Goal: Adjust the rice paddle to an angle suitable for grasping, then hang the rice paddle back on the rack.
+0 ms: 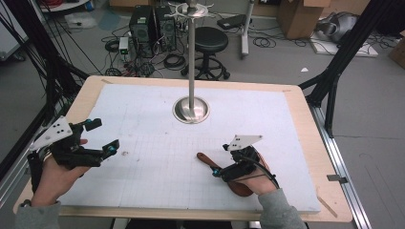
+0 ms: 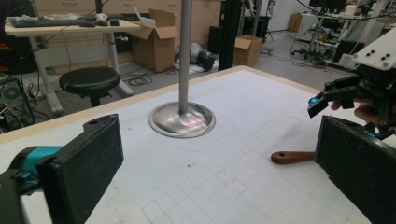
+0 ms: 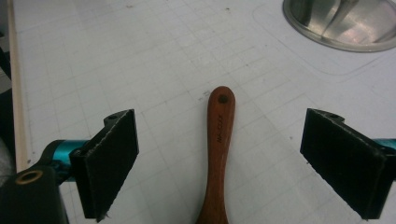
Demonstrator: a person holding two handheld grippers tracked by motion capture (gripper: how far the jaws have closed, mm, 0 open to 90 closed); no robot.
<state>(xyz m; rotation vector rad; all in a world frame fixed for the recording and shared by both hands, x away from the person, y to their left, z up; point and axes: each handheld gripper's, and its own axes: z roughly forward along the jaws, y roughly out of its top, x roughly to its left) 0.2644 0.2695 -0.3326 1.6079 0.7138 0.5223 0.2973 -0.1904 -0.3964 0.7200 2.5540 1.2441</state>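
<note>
A reddish-brown wooden utensil (image 1: 205, 159) lies flat on the white gridded mat (image 1: 153, 119), its handle end with a small hole pointing toward the stand. My right gripper (image 1: 217, 171) hovers over its wider end, jaws open. In the right gripper view the handle (image 3: 219, 126) runs up between the two spread pads of that gripper (image 3: 218, 154), which do not touch it. My left gripper (image 1: 105, 135) is held open at the mat's left side with nothing in it. The left gripper view shows its own jaws (image 2: 215, 144) wide apart, the handle (image 2: 292, 157) and the right gripper (image 2: 322, 100) beyond.
A metal stand with a round dished base (image 1: 191, 109) and a tall pole (image 1: 192, 52) rises from the far middle of the mat. The wooden table edge (image 1: 305, 119) frames the mat. A stool (image 1: 210, 40), computers and cables are on the floor behind.
</note>
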